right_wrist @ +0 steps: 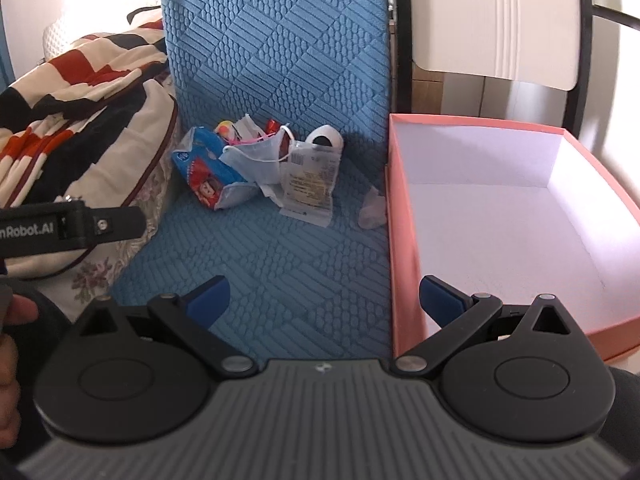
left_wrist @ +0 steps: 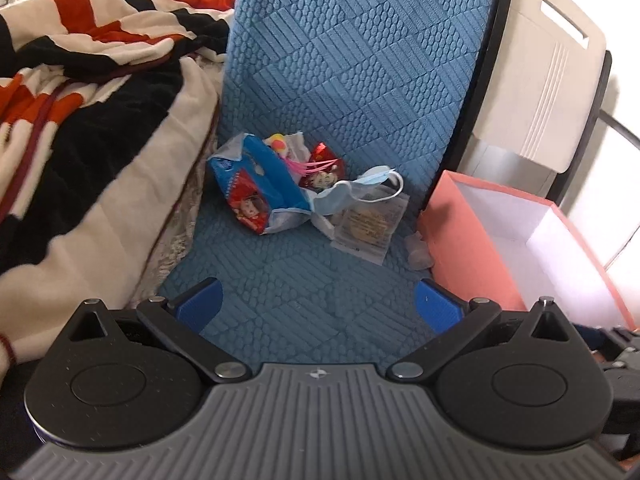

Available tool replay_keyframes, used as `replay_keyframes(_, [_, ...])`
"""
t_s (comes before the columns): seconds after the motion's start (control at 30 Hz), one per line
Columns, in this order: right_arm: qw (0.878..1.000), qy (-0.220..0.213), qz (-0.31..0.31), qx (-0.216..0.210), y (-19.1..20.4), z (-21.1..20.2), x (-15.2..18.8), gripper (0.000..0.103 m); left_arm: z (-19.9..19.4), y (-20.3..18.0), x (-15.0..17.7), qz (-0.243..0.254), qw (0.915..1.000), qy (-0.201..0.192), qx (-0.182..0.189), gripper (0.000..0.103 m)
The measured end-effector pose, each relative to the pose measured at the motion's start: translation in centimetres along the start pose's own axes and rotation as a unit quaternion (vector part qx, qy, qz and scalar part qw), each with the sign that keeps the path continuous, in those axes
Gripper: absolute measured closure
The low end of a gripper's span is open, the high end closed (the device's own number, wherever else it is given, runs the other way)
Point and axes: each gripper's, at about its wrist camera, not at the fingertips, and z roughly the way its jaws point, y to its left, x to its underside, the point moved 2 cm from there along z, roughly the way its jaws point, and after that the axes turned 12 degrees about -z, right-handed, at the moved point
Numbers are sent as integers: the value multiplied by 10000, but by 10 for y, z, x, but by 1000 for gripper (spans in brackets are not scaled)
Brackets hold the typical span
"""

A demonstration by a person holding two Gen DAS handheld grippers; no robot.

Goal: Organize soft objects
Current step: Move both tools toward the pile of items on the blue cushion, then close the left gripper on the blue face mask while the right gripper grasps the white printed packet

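A small pile lies on the blue quilted cushion (left_wrist: 280,292): a blue and red tissue pack (left_wrist: 256,188), a light blue face mask (left_wrist: 352,192), a clear packet (left_wrist: 366,228), a red wrapper (left_wrist: 322,160). The pile shows in the right wrist view too: tissue pack (right_wrist: 208,176), mask (right_wrist: 256,160), packet (right_wrist: 308,184), and a white roll (right_wrist: 326,140) behind. A crumpled tissue (right_wrist: 372,208) lies by the pink box (right_wrist: 400,240). My left gripper (left_wrist: 318,306) is open and empty, short of the pile. My right gripper (right_wrist: 324,300) is open and empty, straddling the box's left wall.
The pink box (left_wrist: 460,240), white inside, stands right of the cushion. A red, black and cream blanket (left_wrist: 80,120) is heaped on the left. A white chair (left_wrist: 540,92) stands behind the box. The left gripper's body (right_wrist: 72,224) shows at the left in the right wrist view.
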Motion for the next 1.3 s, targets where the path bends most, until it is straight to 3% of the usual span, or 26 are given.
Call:
replay_keyframes(0.43, [9993, -212, -295, -95, 10, 26, -9, 0, 38, -1, -16, -405, 9978, 104, 517, 0])
replay_keyframes(0.63, [9987, -406, -251, -160, 9, 35, -18, 0, 58, -2, -24, -453, 9974, 161, 536, 0])
replay_keyframes(0.77, [9983, -332, -243, -418, 11, 47, -24, 0, 71, 2, -31, -753, 9936, 325, 773, 0])
replay_keyframes(1.0, [9981, -253, -346, -438, 12, 67, -34, 0, 90, 9, -42, -886, 9925, 380, 749, 0])
replay_keyframes(1.2, [9979, -283, -420, -392, 11, 82, -42, 0, 105, 7, -48, -672, 9938, 519, 725, 0])
replay_keyframes(1.3, [9977, -278, -437, -447, 10, 90, -45, 7, 113, 8, -53, -710, 9925, 575, 807, 0])
